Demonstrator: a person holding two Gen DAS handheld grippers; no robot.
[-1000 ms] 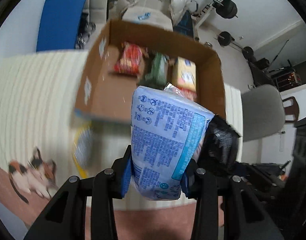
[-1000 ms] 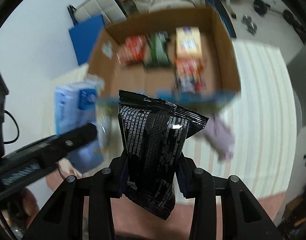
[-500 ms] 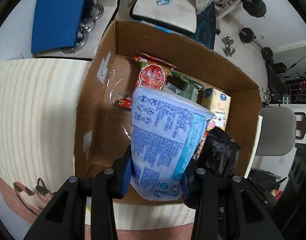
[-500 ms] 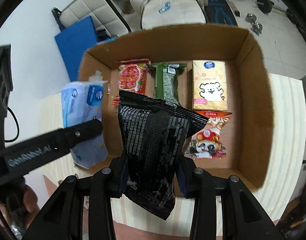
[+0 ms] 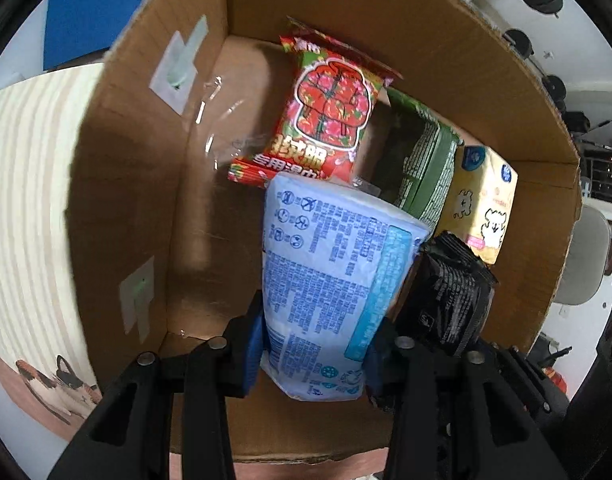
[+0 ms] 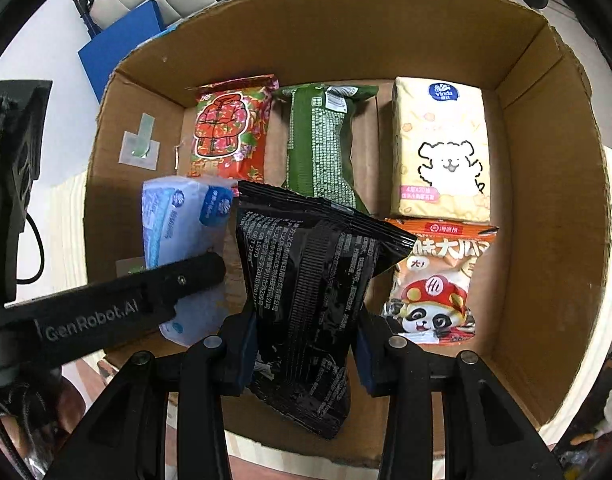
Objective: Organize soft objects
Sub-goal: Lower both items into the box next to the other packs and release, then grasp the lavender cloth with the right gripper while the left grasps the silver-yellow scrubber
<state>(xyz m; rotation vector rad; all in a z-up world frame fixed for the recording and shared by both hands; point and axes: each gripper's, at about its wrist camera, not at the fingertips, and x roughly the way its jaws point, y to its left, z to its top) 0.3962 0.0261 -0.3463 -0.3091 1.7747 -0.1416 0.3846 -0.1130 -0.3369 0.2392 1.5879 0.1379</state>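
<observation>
Lower part of the green packet [image 6: 323, 142] behind the black pouch [image 6: 306, 300].

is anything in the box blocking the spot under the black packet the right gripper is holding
Nothing visible does. The right gripper holds the black packet over a bare stretch of the cardboard box, between the blue pack and the orange panda bag; the floor directly beneath it is hidden.
</observation>
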